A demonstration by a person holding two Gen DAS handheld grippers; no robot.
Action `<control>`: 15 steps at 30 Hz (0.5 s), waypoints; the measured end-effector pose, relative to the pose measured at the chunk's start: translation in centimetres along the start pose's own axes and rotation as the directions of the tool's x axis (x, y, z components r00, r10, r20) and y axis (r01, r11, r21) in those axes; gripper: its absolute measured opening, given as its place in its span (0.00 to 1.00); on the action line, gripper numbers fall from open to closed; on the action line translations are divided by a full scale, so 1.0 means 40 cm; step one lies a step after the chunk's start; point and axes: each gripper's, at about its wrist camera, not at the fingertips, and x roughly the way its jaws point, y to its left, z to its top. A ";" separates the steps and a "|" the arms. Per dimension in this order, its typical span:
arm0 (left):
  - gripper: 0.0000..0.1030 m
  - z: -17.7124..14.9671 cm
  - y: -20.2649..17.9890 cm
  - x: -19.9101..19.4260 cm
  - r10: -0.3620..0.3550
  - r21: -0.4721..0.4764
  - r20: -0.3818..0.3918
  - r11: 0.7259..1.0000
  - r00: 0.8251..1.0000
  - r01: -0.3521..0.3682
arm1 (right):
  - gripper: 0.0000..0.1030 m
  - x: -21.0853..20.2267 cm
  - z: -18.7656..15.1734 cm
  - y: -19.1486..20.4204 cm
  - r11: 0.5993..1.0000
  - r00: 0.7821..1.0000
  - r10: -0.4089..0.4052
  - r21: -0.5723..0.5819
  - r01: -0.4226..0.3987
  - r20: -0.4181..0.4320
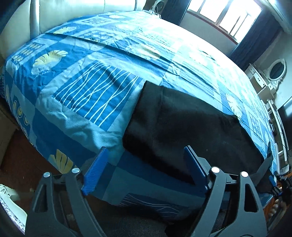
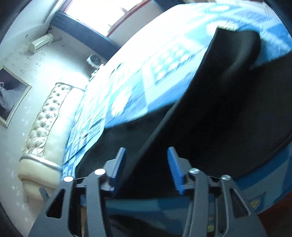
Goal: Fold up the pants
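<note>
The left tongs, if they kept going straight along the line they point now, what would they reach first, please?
Most likely the black pants, lying flat on the blue bedspread. The left tongs stand open and angle down at the pants' near left corner, so they might land on the bedspread just beside it; depth is hard to judge.

Blue patchwork bedspread (image 1: 87,94) with white line and yellow leaf prints, spread over the bed. Cream tufted leather headboard (image 2: 45,124) at its end. White wall air conditioner (image 2: 41,43) near window (image 1: 226,16). White oval-mirror dresser (image 1: 273,73) against wall. Framed picture (image 2: 11,94).
</note>
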 end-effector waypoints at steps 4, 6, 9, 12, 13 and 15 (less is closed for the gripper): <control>0.86 0.033 -0.065 0.033 0.001 0.052 0.012 0.999 1.000 -0.001 | 0.65 0.014 0.230 -0.050 0.976 0.970 -0.213 -0.025 0.217 0.116; 0.88 0.040 -0.096 0.060 -0.013 0.048 -0.006 0.999 1.000 0.013 | 0.65 0.054 0.326 -0.075 0.946 0.939 -0.318 -0.012 0.323 0.131; 0.88 0.028 -0.122 0.101 -0.017 0.031 -0.044 0.999 0.999 0.019 | 0.65 0.129 0.433 -0.118 0.885 0.879 -0.462 -0.013 0.466 0.116; 0.88 0.007 -0.138 0.130 -0.015 0.033 -0.083 0.999 0.996 0.017 | 0.66 0.196 0.500 -0.163 0.820 0.820 -0.566 -0.039 0.571 0.082; 0.88 0.002 -0.142 0.134 -0.008 0.039 -0.089 0.999 0.996 0.011 | 0.65 0.206 0.506 -0.185 0.806 0.806 -0.588 -0.032 0.591 0.070; 0.88 -0.006 -0.151 0.135 0.009 0.057 -0.081 0.998 0.997 -0.005 | 0.66 0.238 0.515 -0.211 0.771 0.771 -0.634 -0.033 0.636 0.048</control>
